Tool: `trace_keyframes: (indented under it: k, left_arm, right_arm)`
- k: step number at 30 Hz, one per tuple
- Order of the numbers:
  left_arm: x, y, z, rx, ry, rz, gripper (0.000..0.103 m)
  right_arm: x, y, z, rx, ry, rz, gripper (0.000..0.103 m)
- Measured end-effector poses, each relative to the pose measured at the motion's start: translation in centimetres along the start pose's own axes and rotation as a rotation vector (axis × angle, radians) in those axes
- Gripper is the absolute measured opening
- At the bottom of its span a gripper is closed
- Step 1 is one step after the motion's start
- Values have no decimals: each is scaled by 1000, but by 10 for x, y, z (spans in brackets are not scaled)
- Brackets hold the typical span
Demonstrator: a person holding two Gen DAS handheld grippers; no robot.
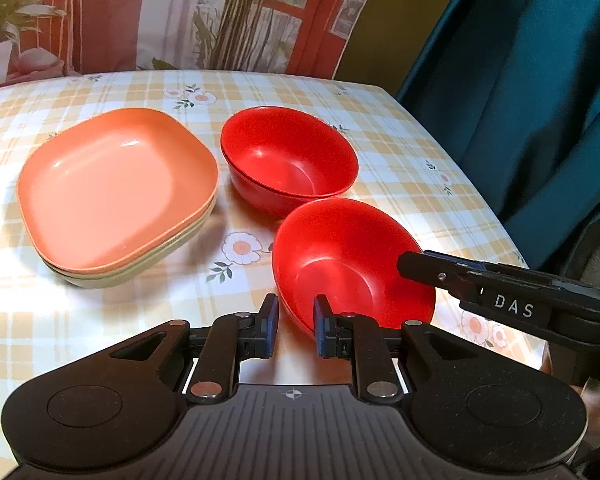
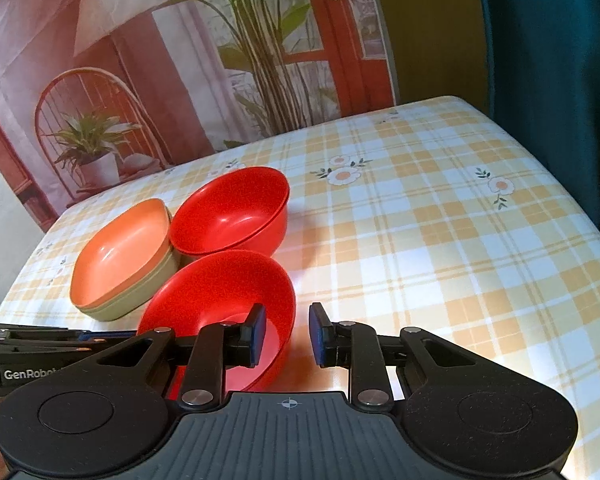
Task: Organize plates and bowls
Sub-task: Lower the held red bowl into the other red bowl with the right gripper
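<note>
A near red bowl (image 1: 352,260) (image 2: 220,300) sits on the checked tablecloth, with a second red bowl (image 1: 288,156) (image 2: 232,212) behind it. A stack of square plates, orange on top of beige (image 1: 116,192) (image 2: 124,248), stands to their left. My left gripper (image 1: 296,328) is open, its fingers straddling the near bowl's left rim. My right gripper (image 2: 286,336) is open, its fingers straddling the same bowl's right rim; it also shows in the left wrist view (image 1: 420,264). Neither gripper is closed on the rim.
The table (image 2: 440,240) has a yellow checked flower cloth; its right edge drops off beside a dark teal curtain (image 1: 520,80). A printed backdrop with plants and a red door (image 2: 220,60) hangs right behind the table's far edge.
</note>
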State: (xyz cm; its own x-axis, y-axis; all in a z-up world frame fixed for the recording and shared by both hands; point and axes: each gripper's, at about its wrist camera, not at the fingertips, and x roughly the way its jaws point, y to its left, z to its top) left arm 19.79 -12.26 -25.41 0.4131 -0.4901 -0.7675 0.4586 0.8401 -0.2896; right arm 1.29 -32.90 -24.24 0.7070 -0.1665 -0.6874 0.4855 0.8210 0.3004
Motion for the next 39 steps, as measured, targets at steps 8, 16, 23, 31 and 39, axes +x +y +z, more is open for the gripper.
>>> trace_keyframes:
  k: [8,16,23,31,39]
  left_arm:
    - [-1,-1,-2,4,7,-22,20]
    - [-2,1,-2,6,0,-25,20]
    - [-7,0,-3,16,-14,-25,20]
    - [-18,0,-5,20,-31,-22,20]
    - [-31,1,-4,19,-70,-24,20]
  right_arm:
    - [-1,2,-7,-1,11,19,22]
    - [0,6,-9,-15,16,21,21]
    - [-1,8,-8,-24,14,21,20]
    - [-10,15,-5,-44,-5,26,20]
    - [-17,22,1,-57,-27,37,20]
